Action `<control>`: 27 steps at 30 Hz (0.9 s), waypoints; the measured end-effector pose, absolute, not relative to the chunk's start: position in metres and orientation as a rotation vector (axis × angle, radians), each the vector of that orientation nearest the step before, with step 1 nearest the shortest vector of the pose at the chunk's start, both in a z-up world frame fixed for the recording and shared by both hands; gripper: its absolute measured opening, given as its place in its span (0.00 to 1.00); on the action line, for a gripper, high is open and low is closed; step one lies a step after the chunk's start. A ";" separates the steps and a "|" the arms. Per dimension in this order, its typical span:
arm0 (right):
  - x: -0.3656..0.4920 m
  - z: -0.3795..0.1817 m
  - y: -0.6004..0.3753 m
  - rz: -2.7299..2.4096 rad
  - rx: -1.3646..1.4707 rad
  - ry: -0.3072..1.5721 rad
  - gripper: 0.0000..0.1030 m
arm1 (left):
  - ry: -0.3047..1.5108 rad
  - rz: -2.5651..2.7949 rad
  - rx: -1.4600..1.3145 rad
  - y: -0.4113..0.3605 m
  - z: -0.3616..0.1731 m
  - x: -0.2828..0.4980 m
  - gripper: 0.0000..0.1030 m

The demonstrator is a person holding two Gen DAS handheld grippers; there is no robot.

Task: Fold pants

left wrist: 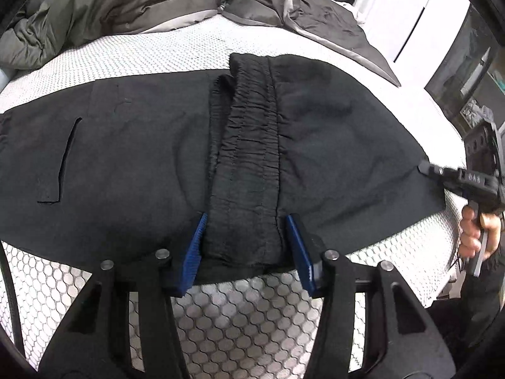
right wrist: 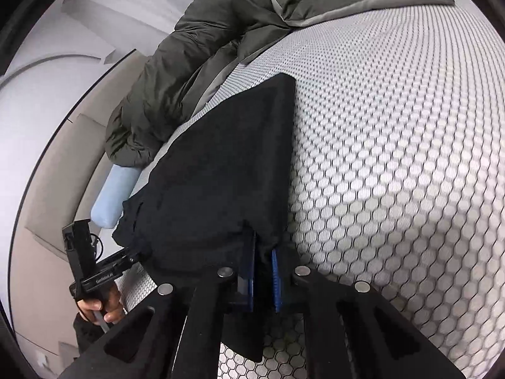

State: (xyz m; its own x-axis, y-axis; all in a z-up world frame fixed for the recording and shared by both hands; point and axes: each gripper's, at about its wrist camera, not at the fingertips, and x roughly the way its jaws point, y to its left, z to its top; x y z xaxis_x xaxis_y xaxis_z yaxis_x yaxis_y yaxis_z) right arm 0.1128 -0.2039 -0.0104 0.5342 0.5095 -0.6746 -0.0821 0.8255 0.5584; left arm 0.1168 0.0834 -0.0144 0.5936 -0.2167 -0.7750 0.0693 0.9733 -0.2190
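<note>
Black pants [left wrist: 126, 158] lie spread flat across the bed, folded so the gathered elastic waistband [left wrist: 249, 142] runs down the middle toward me. My left gripper [left wrist: 246, 246] straddles the near end of that waistband, its blue pads [left wrist: 197, 240] pressed against both sides of it. In the right wrist view my right gripper [right wrist: 264, 271] is shut on the near edge of the pants [right wrist: 221, 158], with black cloth pinched between its pads. The right gripper [left wrist: 424, 168] also shows at the pants' right corner in the left wrist view, and the left gripper [right wrist: 132, 257] shows at the cloth's left edge.
The bed has a white honeycomb-patterned mattress cover [left wrist: 252, 315] [right wrist: 394, 158]. A crumpled grey duvet [left wrist: 126, 0] [right wrist: 189, 63] lies heaped along the far side. A pale blue bed corner [right wrist: 113, 189] sticks out at the left. A person's hand [left wrist: 473, 233] [right wrist: 98, 309] holds each gripper handle.
</note>
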 end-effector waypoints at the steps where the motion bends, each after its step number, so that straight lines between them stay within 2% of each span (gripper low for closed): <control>1: 0.117 -0.010 -0.206 0.370 0.504 0.946 0.08 | 0.933 -0.173 -0.166 0.082 -0.016 0.119 0.48; 3: 0.124 -0.015 -0.212 0.373 0.530 0.964 0.08 | 0.946 -0.174 -0.151 0.079 -0.016 0.117 0.48; 8: 0.127 -0.023 -0.224 0.396 0.627 1.020 0.21 | 0.886 -0.216 -0.270 0.097 -0.003 0.113 0.49; 10: 0.121 -0.017 -0.220 0.409 0.612 1.008 0.33 | 0.867 -0.234 -0.325 0.105 0.003 0.118 0.49; 12: 0.116 -0.013 -0.209 0.437 0.568 0.997 0.40 | 0.871 -0.232 -0.336 0.106 0.001 0.122 0.49; 15: 0.121 -0.024 -0.189 0.437 0.488 1.036 0.39 | 0.913 -0.221 -0.340 0.104 -0.007 0.128 0.49; 19: 0.120 -0.023 -0.183 0.411 0.410 1.046 0.15 | 0.939 -0.218 -0.241 0.097 -0.011 0.123 0.49; 20: 0.119 -0.021 -0.181 0.407 0.396 1.046 0.14 | 0.940 -0.213 -0.211 0.094 -0.011 0.121 0.49; 24: 0.108 -0.013 -0.182 0.378 0.369 1.005 0.16 | 0.930 -0.199 -0.138 0.088 -0.004 0.113 0.51; 25: 0.106 -0.008 -0.183 0.373 0.377 0.990 0.21 | 0.910 -0.204 -0.132 0.089 0.004 0.108 0.55; 26: 0.103 -0.004 -0.186 0.357 0.389 0.965 0.23 | 0.886 -0.210 -0.136 0.091 0.011 0.105 0.65; 27: 0.101 0.003 -0.187 0.361 0.397 0.938 0.32 | 0.859 -0.212 -0.145 0.094 0.018 0.102 0.71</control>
State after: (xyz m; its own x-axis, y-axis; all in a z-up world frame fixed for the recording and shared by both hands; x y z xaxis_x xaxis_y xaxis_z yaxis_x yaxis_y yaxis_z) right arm 0.1007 -0.1869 0.0030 0.5421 0.4632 -0.7011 -0.1256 0.8697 0.4774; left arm 0.1020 0.0939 0.0176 0.6339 -0.2427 -0.7343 0.1261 0.9692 -0.2114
